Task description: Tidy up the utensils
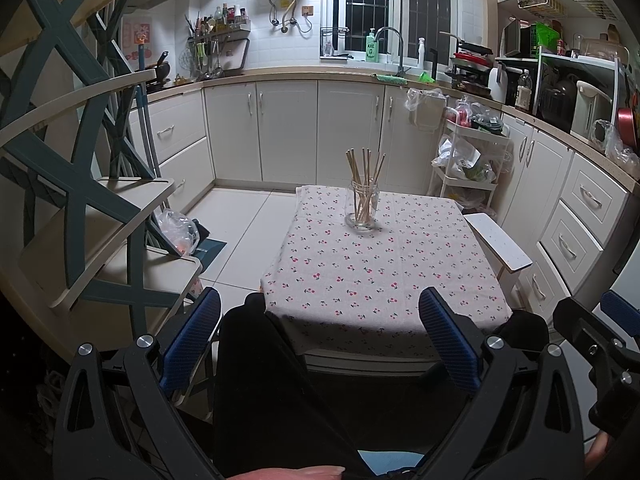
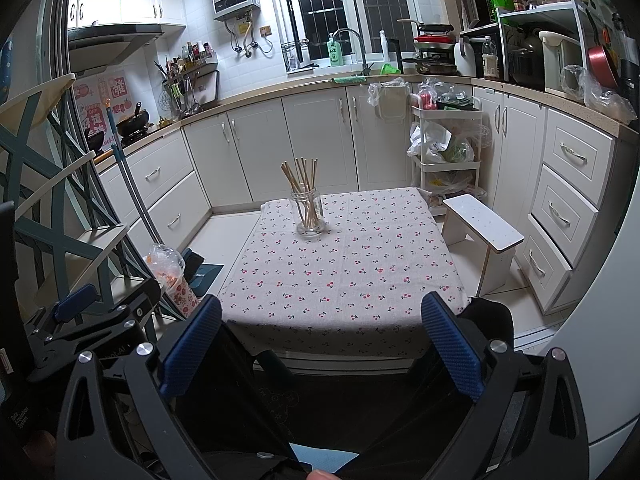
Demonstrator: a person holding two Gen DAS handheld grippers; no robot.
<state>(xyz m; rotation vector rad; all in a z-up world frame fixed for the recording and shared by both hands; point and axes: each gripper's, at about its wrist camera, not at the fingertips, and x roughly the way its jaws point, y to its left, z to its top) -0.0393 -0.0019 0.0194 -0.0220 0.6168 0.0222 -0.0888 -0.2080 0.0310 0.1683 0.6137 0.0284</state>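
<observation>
Glass is the material of the single jar [image 1: 362,208], which is stood upright on the table [image 1: 384,280] toward its far edge, slightly left of that edge's middle, on a cherry-print cloth. One bundle of wooden chopsticks [image 1: 365,178] is held in it, fanned loosely above the rim; roughly eight to ten sticks are judged present, but an exact count cannot be made. No other utensil is seen on the table.

Two grippers are counted. The left gripper [image 1: 320,332] and the right gripper [image 2: 320,334] are both held short of the near edge, well apart from the jar, each with its two blue-padded fingers spread wide and nothing between them.

The task is judged complete or nearly so, if all sticks are indeed in the jar. Hazards from here are as follows. The jar could be tipped if the projecting stick ends are knocked by a reaching gripper, since the sticks act as levers. The cloth could be dragged at the near edge, and the jar pulled with it.
</observation>
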